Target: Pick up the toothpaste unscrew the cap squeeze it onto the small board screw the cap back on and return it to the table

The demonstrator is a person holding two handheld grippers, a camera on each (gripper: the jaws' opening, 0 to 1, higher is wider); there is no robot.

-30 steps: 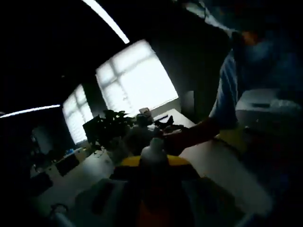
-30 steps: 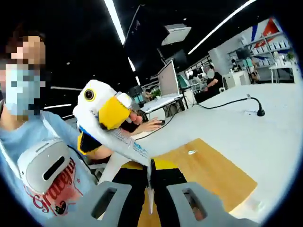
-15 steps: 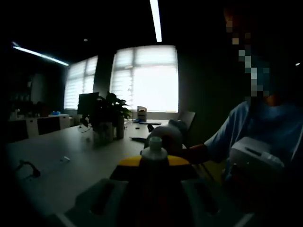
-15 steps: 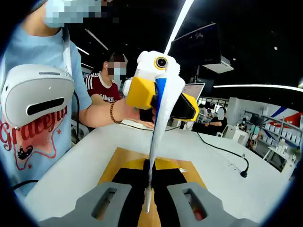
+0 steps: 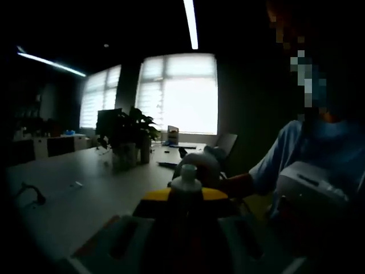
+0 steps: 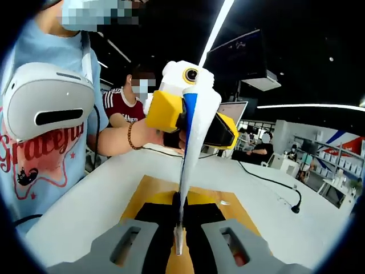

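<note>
The white toothpaste tube (image 6: 187, 165) with a blue stripe stands nearly upright, edge-on, in the right gripper view. My right gripper (image 6: 178, 214) is shut on its flat tail end. My left gripper (image 6: 191, 114), white with yellow pads, is shut on the tube higher up. In the left gripper view the tube's white cap end (image 5: 187, 181) pokes out between my left gripper's (image 5: 186, 197) yellow pads, and the right gripper (image 5: 201, 164) shows dimly just behind it. The small wooden board (image 6: 142, 194) lies on the white table (image 6: 80, 214) below the tube.
A person in a light blue shirt with a white headset (image 6: 48, 105) stands close at the left. Another person in red (image 6: 121, 105) sits behind. A black cable with a small stand (image 6: 295, 206) crosses the table at right. Potted plants (image 5: 128, 134) stand on a far desk.
Both views swung round a second ago; the tube went from leaning left to nearly upright in the right gripper view. Over the last half second almost nothing moved.
</note>
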